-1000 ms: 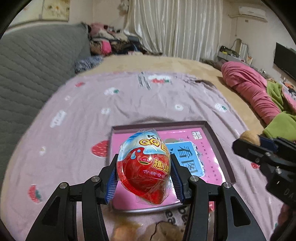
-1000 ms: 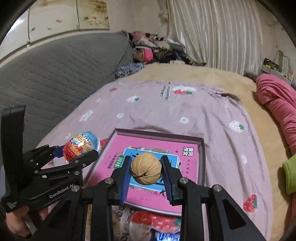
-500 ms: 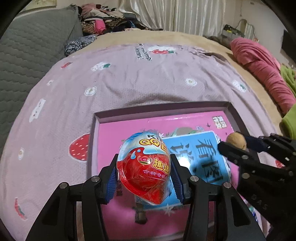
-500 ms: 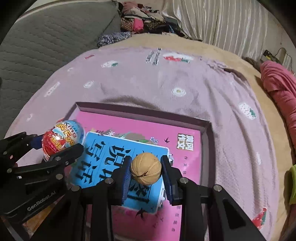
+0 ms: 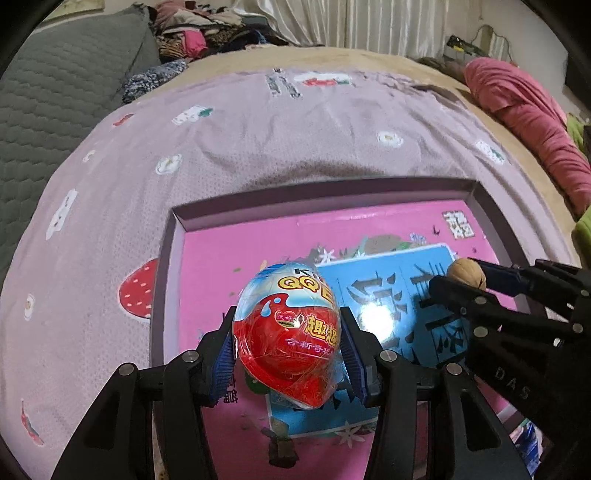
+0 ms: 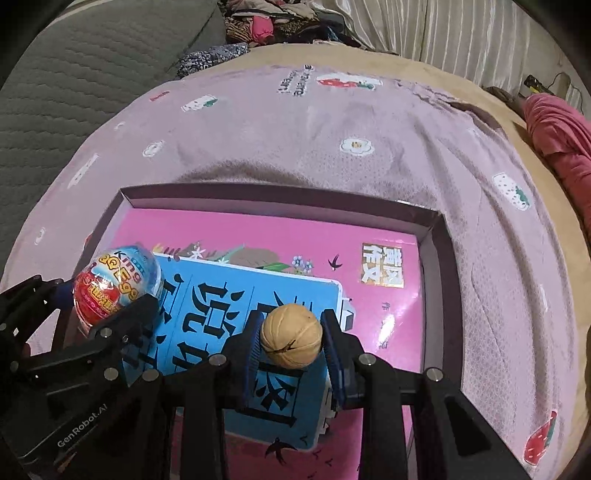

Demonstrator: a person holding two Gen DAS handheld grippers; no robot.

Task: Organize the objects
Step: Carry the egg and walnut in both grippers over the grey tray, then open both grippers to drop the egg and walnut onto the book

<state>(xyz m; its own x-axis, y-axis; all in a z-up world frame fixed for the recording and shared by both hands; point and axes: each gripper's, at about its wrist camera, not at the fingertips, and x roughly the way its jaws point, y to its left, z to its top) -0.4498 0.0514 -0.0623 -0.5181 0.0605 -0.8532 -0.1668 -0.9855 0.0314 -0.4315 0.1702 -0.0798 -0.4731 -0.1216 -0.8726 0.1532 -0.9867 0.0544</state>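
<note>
The toy egg (image 5: 287,334) — red lower shell, blue-and-white top, wrapped in clear film — sits clamped between the blue pads of the left tool (image 5: 288,354), above the near left part of the box (image 5: 258,201). The walnut (image 6: 291,335) is gripped the same way by the right tool (image 6: 291,341), above the centre of the box and to the right of the egg. Both items hang above the pink-and-blue book cover (image 6: 258,236) that lines the box floor; neither appears to touch it.

Likely faults from this position:
- Roll-away. Both items are rounded and the cover looks glossy, so a release from any height probably sends them rolling toward the box wall or into each other.
- Slip in the grip. The film on the egg is slick and the pads hold a curved shell — a tilt of the tool could let it squirt out.
- Tool contact. The two tools sit close together over the box, so a sideways correction could knock one against the other.

The box is a shallow purple-walled tray resting on a lilac blanket (image 5: 295,140) printed with strawberries and flowers, spread over a bed. Beyond the box lie a tan bed cover, a grey quilted headboard (image 5: 55,92), a heap of clothes (image 5: 207,33), pale curtains (image 6: 461,33) and a pink bundle of bedding (image 5: 524,114) at the right.
</note>
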